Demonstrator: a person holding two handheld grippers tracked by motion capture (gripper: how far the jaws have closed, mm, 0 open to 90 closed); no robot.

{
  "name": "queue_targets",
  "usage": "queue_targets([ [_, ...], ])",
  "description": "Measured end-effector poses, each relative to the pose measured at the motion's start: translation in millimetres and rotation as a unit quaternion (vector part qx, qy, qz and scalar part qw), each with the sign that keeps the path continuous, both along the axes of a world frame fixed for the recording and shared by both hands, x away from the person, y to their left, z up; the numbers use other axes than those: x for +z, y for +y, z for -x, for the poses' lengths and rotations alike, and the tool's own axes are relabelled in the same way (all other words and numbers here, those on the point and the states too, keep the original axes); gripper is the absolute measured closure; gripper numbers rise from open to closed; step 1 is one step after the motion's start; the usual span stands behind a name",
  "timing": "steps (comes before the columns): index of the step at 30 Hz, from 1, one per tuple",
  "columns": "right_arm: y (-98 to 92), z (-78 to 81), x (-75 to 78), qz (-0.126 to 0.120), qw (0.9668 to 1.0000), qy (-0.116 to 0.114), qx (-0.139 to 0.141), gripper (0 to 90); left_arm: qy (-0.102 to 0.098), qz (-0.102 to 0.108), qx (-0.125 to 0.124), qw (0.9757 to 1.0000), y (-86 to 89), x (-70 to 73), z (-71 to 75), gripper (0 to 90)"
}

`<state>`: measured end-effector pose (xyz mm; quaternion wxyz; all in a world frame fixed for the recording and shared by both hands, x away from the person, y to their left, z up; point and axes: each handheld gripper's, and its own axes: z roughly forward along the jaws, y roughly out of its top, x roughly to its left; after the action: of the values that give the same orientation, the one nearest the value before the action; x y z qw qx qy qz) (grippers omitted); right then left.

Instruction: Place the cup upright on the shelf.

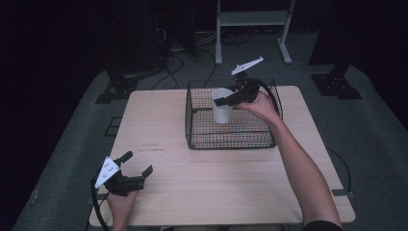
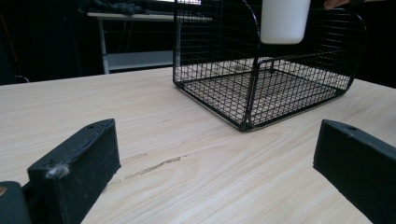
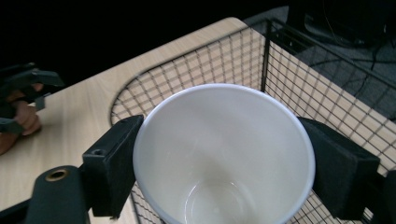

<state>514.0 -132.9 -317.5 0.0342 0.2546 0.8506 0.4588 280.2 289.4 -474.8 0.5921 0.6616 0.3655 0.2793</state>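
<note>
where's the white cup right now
The white cup is held upright in the right gripper, above the floor of the black wire basket at the table's far right; the left gripper view shows its base clear of the mesh.

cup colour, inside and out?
Plain white cup, no pattern, inside and out. The right gripper view shows it best.

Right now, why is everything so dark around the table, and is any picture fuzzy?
High view: light falls on the pale wooden table while the room behind stays black. Left gripper view: the near black jaws look soft and the black wire basket sharper. Right gripper view: the white plastic cup is evenly bright, without glare.
</note>
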Motion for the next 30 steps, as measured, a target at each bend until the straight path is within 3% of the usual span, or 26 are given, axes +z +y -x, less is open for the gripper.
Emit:
queue_targets([
  [5, -0.2, -10.4, -12.1, 0.011, 0.9998, 0.01, -0.011, 18.0, 0.0, 0.0, 0.0, 1.0, 0.4, 0.0, 0.0, 0.0],
  [17, -3.7, -26.2, -29.0, -0.001, 0.9994, 0.024, -0.026, 18.0, -0.001, 0.001, 0.0, 1.0, 0.9, -0.1, -0.1, 0.0],
  [22, -1.0, -31.9, -39.4, 0.021, 0.9989, 0.029, -0.03, 17.9, -0.002, 0.002, 0.0, 1.0, 0.6, -0.1, 0.0, 0.0],
  [30, 3.3, -37.3, -50.4, 0.022, 0.9984, 0.04, -0.032, 18.0, -0.001, 0.001, 0.0, 1.0, 1.1, 0.0, 0.2, 0.0],
])
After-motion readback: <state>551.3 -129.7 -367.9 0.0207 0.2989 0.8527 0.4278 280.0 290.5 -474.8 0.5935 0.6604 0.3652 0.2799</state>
